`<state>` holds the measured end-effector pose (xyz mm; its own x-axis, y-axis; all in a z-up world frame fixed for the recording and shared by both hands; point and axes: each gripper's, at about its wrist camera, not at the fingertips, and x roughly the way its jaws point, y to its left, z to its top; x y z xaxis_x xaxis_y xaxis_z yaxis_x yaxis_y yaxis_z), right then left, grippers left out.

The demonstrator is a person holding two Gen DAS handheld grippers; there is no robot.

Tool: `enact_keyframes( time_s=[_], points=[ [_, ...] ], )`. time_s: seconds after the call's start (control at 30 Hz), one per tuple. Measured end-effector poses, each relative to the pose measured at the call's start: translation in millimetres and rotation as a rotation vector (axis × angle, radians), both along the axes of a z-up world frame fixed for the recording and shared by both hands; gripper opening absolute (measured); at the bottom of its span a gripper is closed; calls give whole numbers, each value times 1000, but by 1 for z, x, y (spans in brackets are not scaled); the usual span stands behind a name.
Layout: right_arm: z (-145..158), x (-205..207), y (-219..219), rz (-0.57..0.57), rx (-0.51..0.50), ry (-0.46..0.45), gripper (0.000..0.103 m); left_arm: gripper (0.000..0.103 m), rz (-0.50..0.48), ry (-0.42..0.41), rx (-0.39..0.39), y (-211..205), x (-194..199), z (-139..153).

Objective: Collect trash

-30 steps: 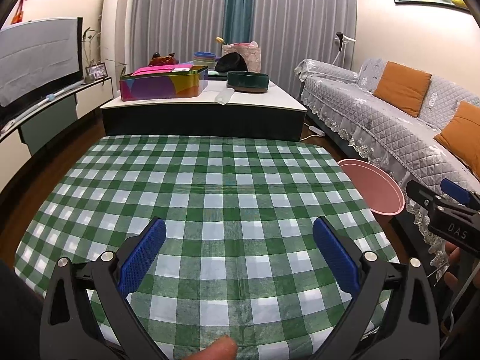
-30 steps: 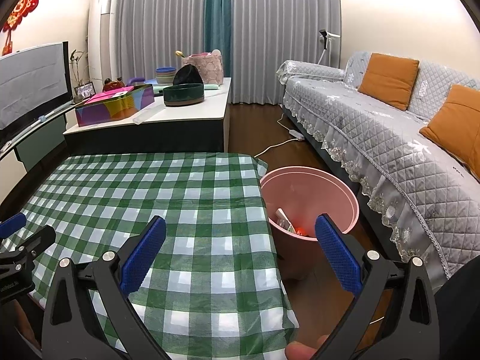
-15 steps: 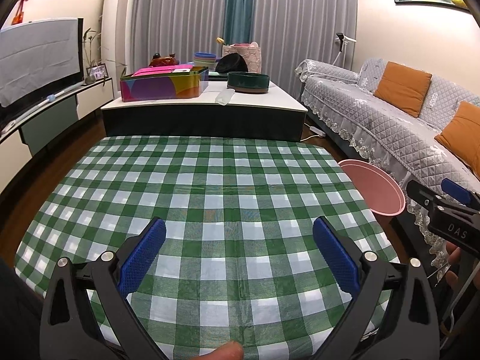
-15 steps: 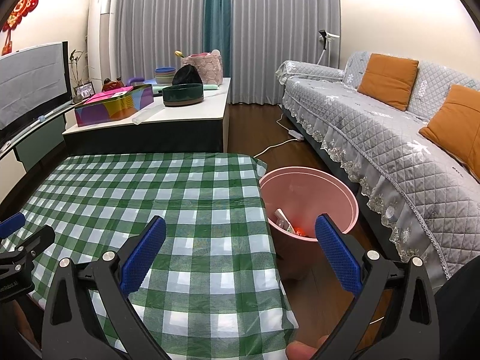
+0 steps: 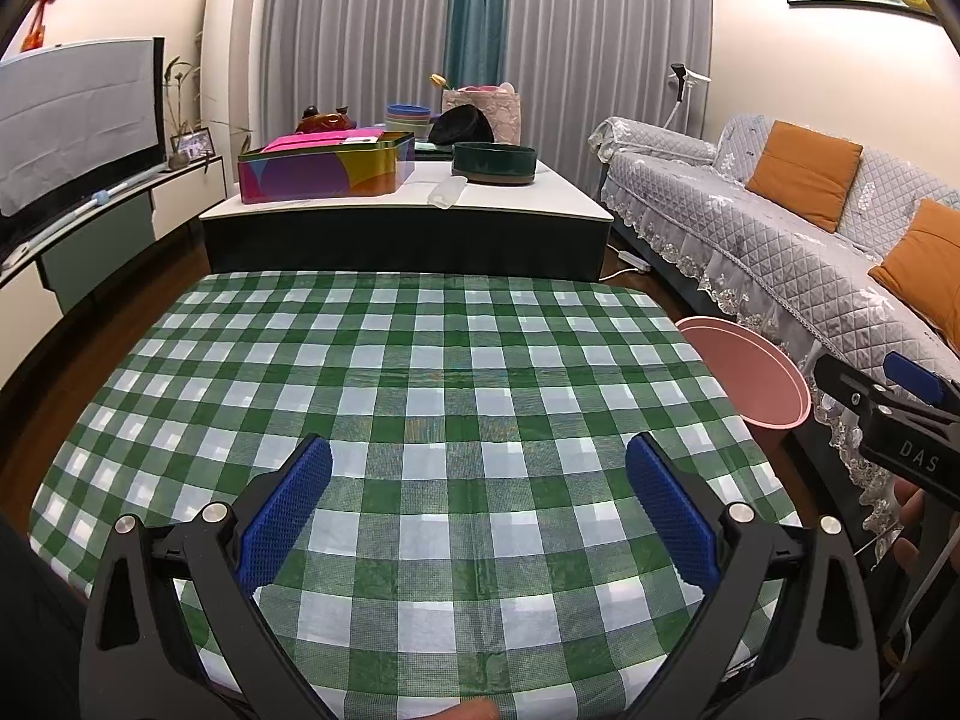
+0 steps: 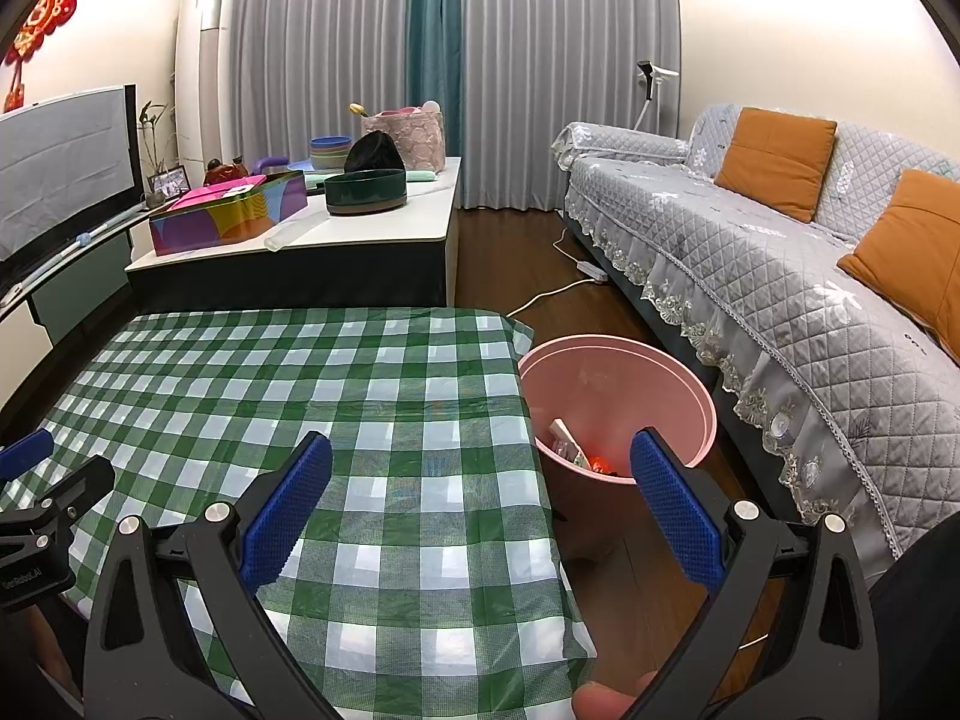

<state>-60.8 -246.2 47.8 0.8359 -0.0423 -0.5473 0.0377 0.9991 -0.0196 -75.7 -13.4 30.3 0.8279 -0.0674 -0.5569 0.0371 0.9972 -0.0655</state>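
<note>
Green-and-white checked tablecloth [image 5: 456, 396], left wrist view: no trash lay on it. Left gripper [image 5: 477, 516] hung over the near edge, jaws wide apart, holding nothing. Pink bin [image 5: 750, 372] stood off the table's right side.

Right wrist view: right gripper [image 6: 480, 510] likewise spread wide and empty, over the table's corner. Pink bin [image 6: 618, 384] on the floor held several scraps [image 6: 576, 450]. Judgement: collection appeared complete; nothing visibly remained.

My left wrist view looks forward low over the checked tabletop [image 5: 456, 372], bin [image 5: 750, 372] at right edge. My right wrist view sits further right, bin [image 6: 618, 372] at centre. Both share tabletop, bin, sofa [image 6: 780, 276].
</note>
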Motion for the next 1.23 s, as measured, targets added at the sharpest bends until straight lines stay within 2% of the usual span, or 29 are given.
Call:
enact_keyframes(
  time_s=[1.23],
  points=[
    [-2,0,-2,3,0,4,98,95,-21,15,10,-4,1,-8]
  ],
)
